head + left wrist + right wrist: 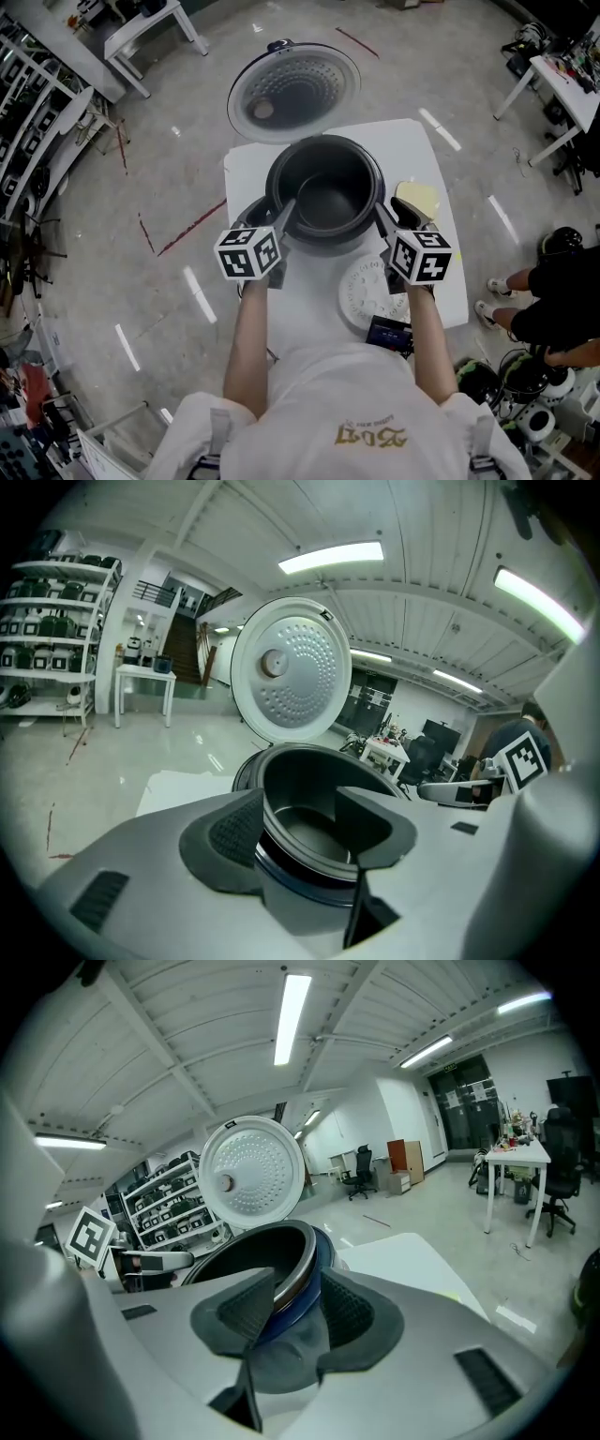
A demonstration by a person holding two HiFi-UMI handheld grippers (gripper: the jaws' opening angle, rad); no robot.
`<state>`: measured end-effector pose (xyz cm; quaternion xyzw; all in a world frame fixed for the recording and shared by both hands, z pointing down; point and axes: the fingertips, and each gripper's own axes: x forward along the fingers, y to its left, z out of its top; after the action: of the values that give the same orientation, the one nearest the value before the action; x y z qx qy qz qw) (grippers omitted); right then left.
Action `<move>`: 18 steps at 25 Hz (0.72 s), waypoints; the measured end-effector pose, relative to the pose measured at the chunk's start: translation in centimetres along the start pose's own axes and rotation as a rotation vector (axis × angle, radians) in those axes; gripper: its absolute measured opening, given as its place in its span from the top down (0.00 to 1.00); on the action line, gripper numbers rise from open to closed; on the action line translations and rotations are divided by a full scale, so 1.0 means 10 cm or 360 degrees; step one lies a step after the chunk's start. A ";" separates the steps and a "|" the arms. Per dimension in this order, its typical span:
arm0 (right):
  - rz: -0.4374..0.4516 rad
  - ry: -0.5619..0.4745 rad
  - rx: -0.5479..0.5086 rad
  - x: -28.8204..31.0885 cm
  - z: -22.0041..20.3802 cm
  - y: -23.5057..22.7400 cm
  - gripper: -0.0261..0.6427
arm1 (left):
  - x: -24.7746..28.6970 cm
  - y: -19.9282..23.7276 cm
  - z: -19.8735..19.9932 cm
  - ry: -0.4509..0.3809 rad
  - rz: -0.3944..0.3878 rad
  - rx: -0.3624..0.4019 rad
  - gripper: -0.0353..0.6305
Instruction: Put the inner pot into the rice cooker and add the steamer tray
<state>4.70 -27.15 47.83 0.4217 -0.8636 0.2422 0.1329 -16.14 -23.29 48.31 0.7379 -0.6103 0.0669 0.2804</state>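
Both left gripper [282,222] and right gripper [386,223] gape, ribbed pads [234,829] astride the round inner pot [328,201].

The left tool [300,829] stands open astride the inner pot's [314,789] rim, the cooker lid [291,682] upright behind.

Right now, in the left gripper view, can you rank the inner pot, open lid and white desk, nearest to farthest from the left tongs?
1. Inner pot: its rim sits between the open left tongs.
2. Open lid: upright, just behind the pot.
3. White desk: far back, at left.
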 end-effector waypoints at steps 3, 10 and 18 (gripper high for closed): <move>-0.0023 -0.0005 0.0008 -0.14 -0.07 -0.01 0.72 | -0.04 -0.10 -0.04 -0.0003 -0.0042 0.0010 0.58; -0.0056 0.0011 0.0039 -0.47 -0.35 0.03 0.73 | -0.19 -0.38 -0.23 0.0017 -0.0139 0.0024 0.59; -0.0105 0.0037 0.0092 -0.83 -0.73 0.06 0.73 | -0.44 -0.69 -0.54 0.0044 -0.0205 0.0111 0.60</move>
<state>9.52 -17.43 50.26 0.4507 -0.8404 0.2674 0.1385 -9.47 -16.13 48.56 0.7839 -0.5550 0.0801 0.2665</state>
